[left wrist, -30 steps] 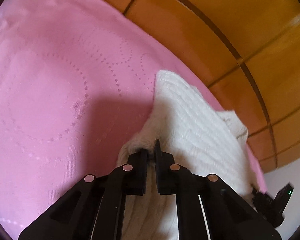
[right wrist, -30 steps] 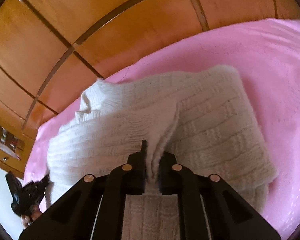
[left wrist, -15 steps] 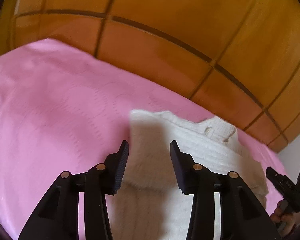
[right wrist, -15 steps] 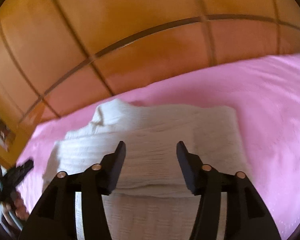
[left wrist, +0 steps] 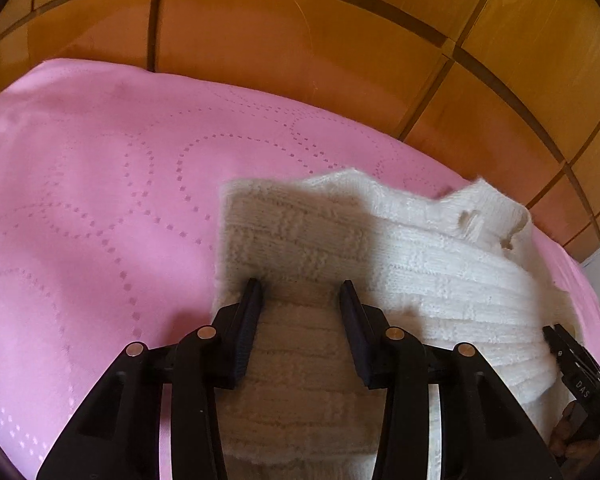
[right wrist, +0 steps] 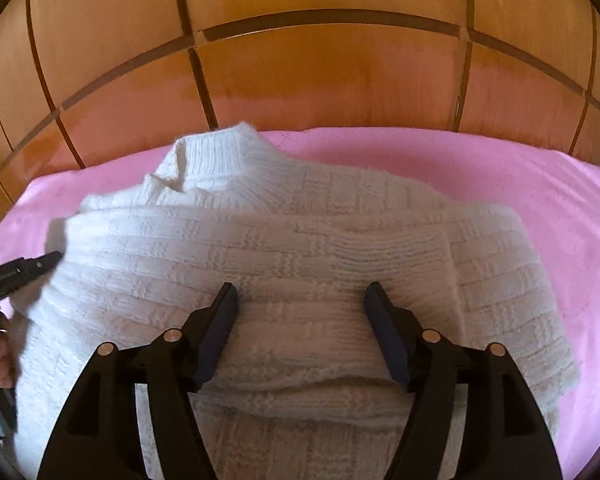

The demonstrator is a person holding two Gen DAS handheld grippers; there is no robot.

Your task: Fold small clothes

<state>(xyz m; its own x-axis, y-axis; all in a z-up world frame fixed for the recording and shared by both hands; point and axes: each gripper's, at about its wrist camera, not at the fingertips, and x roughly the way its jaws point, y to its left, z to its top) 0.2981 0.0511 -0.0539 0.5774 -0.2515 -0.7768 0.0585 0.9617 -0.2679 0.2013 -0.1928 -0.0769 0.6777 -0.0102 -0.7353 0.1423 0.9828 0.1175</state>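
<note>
Both grippers had let go of the sweater (right wrist: 300, 248) since a second before. It lay folded near the bed's (left wrist: 80, 200) headboard edge. Left gripper (left wrist: 300, 292) open; right gripper (right wrist: 300, 300) opening, empty. Next, probably regrasp for another fold.

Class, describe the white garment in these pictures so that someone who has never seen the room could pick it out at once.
Start at the wooden panelled wall and come down to the pink bedspread in front of it. On that spread lies a cream-white knitted sweater, partly folded, its collar towards the wall. It is the only clothing there, and its chunky basket-weave texture stands out against the smooth pink cloth with dotted rings.
</note>
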